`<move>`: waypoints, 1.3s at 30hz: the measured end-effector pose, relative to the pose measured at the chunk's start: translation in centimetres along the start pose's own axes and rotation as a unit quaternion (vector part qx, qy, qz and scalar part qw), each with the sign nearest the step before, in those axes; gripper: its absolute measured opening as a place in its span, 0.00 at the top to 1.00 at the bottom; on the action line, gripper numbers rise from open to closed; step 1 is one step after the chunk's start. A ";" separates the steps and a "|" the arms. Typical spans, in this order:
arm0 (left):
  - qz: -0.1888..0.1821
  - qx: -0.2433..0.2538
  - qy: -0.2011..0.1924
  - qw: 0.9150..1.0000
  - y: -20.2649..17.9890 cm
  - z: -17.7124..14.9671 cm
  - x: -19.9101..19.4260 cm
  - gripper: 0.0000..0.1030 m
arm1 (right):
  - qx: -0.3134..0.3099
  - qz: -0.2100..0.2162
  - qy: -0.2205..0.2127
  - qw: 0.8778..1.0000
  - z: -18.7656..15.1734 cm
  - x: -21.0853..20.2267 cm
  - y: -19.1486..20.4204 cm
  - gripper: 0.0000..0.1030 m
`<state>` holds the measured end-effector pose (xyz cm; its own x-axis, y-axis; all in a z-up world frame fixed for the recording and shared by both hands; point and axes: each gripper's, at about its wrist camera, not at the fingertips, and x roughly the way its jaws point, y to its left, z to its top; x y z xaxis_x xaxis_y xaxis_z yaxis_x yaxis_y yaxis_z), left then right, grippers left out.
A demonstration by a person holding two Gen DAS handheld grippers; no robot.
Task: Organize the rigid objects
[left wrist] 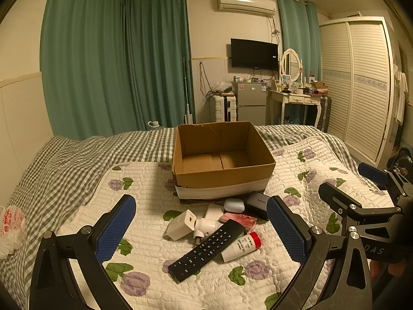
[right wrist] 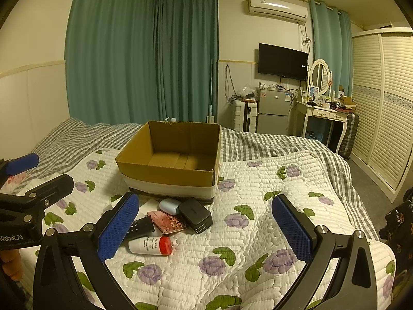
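Note:
An empty cardboard box (left wrist: 222, 178) (right wrist: 167, 175) stands on the quilted bed. In front of it lies a pile: a black remote (left wrist: 206, 250) (right wrist: 139, 228), a white tube with a red cap (left wrist: 241, 246) (right wrist: 151, 245), a white charger (left wrist: 180, 224), a white plug adapter (left wrist: 206, 226), a pale blue earbud case (left wrist: 234, 205) (right wrist: 169, 206), a black case (left wrist: 256, 204) (right wrist: 195, 214) and a pink card wallet (left wrist: 238, 219) (right wrist: 167, 222). My left gripper (left wrist: 201, 232) is open and empty above the pile. My right gripper (right wrist: 206, 230) is open and empty, to the right of the pile.
The floral quilt (right wrist: 258, 232) lies over a grey checked sheet (left wrist: 64, 160). A white plastic bag (left wrist: 10, 227) lies at the bed's left edge. Beyond the bed stand a fridge (left wrist: 251, 103), a dressing table (left wrist: 296, 100) and a wardrobe (left wrist: 361, 82).

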<state>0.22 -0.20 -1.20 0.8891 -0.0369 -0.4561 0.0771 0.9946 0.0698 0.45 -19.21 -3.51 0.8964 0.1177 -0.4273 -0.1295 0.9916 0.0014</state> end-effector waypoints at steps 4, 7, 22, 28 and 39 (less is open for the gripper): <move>0.000 -0.001 0.000 1.000 0.0 0.0 0.0 0.00 | 0.000 0.000 0.000 1.000 -0.1 0.0 0.0 0.00; -0.001 -0.002 0.000 1.000 -0.2 0.0 0.0 0.00 | -0.002 0.000 0.001 1.000 -0.3 0.0 0.0 0.00; 0.030 0.029 0.061 0.997 1.3 -2.1 5.4 0.01 | -0.032 0.011 0.051 0.998 0.5 2.8 0.3 0.00; -0.003 0.027 0.162 0.986 2.0 -6.5 11.2 0.02 | -0.072 -0.003 0.089 0.993 0.2 6.5 0.6 0.00; -0.050 0.112 0.216 0.969 -1.5 -8.4 15.1 0.35 | -0.055 0.032 0.143 0.988 -2.3 10.0 0.1 0.00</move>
<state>9.71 -1.44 -15.61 0.6046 -0.0392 -0.7956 0.2921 0.9401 0.1756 8.46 -18.03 -9.90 0.7300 0.1448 -0.6680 -0.2416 0.9689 -0.0540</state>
